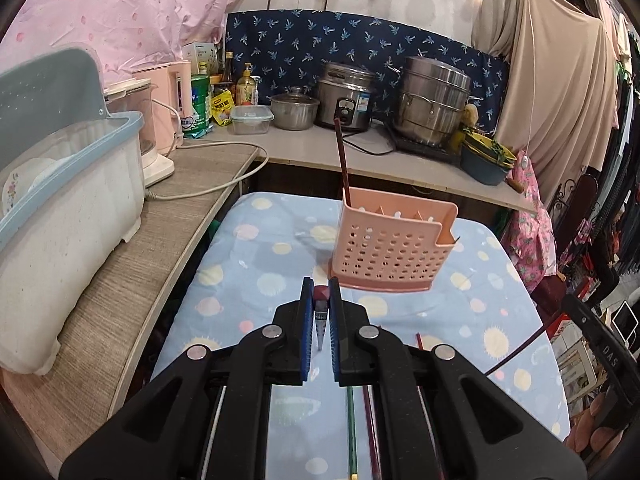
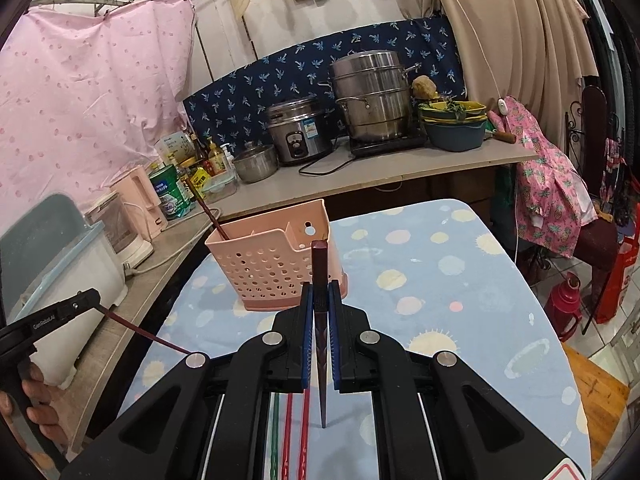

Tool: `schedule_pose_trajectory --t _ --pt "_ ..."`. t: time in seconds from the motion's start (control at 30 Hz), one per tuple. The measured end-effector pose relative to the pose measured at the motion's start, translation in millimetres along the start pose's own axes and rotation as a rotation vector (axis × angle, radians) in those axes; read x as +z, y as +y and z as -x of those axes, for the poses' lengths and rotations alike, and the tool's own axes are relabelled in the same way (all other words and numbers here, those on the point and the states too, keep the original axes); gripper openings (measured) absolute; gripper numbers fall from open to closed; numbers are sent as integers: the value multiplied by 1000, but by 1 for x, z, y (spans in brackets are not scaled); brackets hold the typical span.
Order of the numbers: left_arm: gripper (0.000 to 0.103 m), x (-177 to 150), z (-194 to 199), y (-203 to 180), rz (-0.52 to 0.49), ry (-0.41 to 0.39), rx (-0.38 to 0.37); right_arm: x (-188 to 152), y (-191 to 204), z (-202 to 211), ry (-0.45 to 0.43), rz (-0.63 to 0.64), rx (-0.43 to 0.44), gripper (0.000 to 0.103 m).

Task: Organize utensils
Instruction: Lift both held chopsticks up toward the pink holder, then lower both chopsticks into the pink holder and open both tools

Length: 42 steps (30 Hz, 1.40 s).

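A pink perforated utensil holder stands on the table, also seen in the right wrist view. One dark red chopstick leans in its left compartment. My left gripper is shut on a dark red chopstick, just short of the holder's left end. My right gripper is shut on another dark red chopstick, pointing up in front of the holder's right end. The left gripper also shows at the left of the right wrist view. Green and red chopsticks lie on the table under the right gripper.
The table has a blue cloth with pastel dots. A dish rack sits on the wooden counter at left. A rice cooker, steel pots and a bowl stack stand on the back counter.
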<state>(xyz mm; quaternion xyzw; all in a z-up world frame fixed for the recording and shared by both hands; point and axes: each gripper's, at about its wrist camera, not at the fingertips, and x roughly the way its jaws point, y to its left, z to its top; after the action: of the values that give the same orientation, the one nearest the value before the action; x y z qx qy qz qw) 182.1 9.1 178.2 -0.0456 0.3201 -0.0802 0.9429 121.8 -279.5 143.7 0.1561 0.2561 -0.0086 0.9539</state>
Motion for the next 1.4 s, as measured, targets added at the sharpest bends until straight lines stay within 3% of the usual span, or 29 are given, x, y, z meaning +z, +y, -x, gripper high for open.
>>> schedule_pose_trajectory --t 0.23,0.43,0.9,1.2,1.4 --pt "7 28 0 -1 11 -46 -12 21 4 -9 -25 3 8 7" --pt "7 64 5 -6 23 -103 -32 59 9 -13 -70 -12 47 7" --pt "7 169 20 -19 105 -368 -51 156 37 -40 -193 -14 131 7" --pt "7 186 -21 -32 102 -378 -43 174 38 -83 -182 -50 145 7" --pt "7 178 -55 -33 99 -327 -33 167 42 -105 -152 -35 143 7"
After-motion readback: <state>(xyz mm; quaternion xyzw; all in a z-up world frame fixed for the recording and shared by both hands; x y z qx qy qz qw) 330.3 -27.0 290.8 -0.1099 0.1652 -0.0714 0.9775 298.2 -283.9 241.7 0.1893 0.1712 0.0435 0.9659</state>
